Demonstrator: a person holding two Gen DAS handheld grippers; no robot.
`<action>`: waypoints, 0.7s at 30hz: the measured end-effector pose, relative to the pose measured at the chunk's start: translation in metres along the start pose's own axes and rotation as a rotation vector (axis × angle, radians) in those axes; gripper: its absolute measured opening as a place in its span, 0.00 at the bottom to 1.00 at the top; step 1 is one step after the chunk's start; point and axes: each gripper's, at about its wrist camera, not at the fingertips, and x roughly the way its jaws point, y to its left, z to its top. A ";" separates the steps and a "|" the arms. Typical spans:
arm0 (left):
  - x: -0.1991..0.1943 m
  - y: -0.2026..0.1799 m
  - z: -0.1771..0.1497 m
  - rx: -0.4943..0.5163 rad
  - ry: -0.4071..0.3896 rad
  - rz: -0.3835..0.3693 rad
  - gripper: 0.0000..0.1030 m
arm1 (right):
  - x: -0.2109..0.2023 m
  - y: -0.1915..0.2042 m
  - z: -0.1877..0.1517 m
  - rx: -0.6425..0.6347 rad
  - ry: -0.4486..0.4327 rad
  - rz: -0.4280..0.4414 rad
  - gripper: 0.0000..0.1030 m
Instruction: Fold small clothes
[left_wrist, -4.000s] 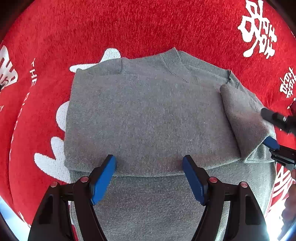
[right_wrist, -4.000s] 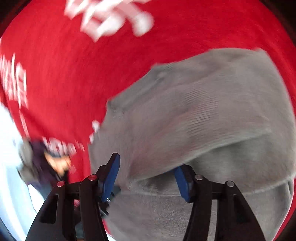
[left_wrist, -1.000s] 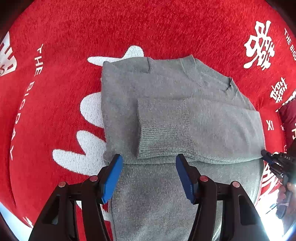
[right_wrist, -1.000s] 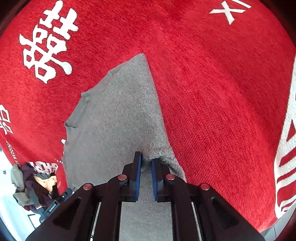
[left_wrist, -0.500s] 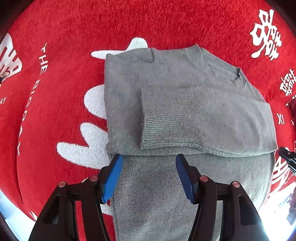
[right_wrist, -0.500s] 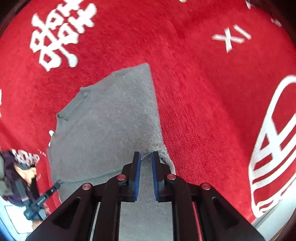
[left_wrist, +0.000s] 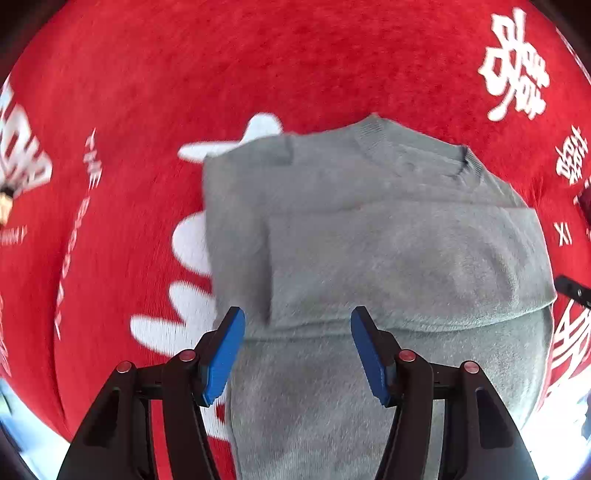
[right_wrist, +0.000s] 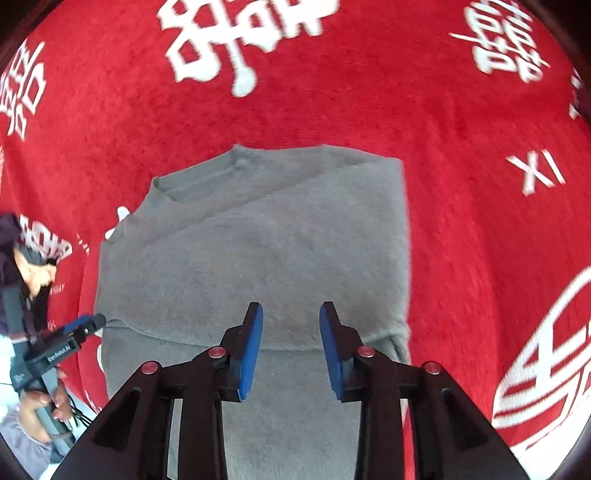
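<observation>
A small grey knit sweater (left_wrist: 369, 236) lies flat on a red cloth, collar at the far side, both sleeves folded across its chest. My left gripper (left_wrist: 297, 343) is open and empty, hovering over the sweater's lower body near its left edge. In the right wrist view the sweater (right_wrist: 266, 258) fills the middle, and my right gripper (right_wrist: 291, 339) is open and empty above the lower edge of the folded sleeve. The left gripper (right_wrist: 83, 325) also shows there, at the sweater's left edge. The right gripper's tip shows at the right edge of the left wrist view (left_wrist: 570, 290).
The red cloth (left_wrist: 258, 66) carries white characters and lettering (right_wrist: 236, 48) all round the sweater. The person's hand (right_wrist: 40, 406) holds the left gripper's handle at the lower left of the right wrist view. The cloth's edge and pale floor show at the lower corners.
My right gripper has let go of the sweater's right side, opened, and swung to face the garment squarely. My left gripper stayed open and moved closer in.
</observation>
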 end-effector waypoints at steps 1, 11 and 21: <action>0.003 -0.004 0.003 0.021 0.001 0.013 0.59 | 0.004 0.002 0.001 -0.011 0.006 -0.002 0.34; 0.026 -0.015 0.010 0.052 0.067 0.062 0.59 | 0.031 -0.018 -0.013 0.018 0.098 -0.045 0.31; 0.024 -0.016 0.004 0.055 0.099 0.079 0.59 | 0.000 -0.043 -0.027 0.106 0.100 0.002 0.34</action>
